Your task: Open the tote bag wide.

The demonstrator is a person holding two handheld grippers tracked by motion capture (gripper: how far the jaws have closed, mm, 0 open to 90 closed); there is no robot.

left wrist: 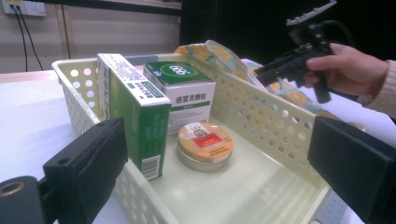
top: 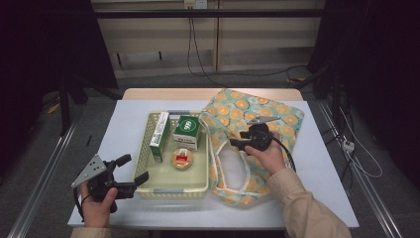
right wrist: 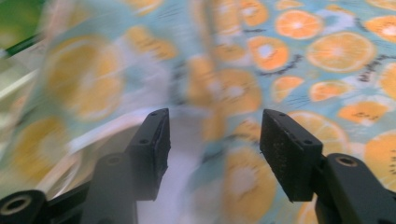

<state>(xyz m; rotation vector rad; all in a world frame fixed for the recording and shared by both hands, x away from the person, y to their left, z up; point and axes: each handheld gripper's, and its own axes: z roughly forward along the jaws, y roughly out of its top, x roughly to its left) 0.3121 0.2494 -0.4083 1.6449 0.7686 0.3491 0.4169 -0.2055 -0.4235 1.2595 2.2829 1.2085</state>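
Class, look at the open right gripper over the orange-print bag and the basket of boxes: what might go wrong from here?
1. The right gripper, jaws open above the limp bag, may pinch only one layer, so the mouth stays shut.
2. The left gripper, open at the basket corner, could nudge it and topple the tall green box onto the round tin.

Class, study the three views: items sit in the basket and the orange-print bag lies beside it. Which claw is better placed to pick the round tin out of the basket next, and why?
Probably the left claw. It sits open at the basket rim, aimed at the round tin. The right claw is open over the orange-print bag, away from the tin.
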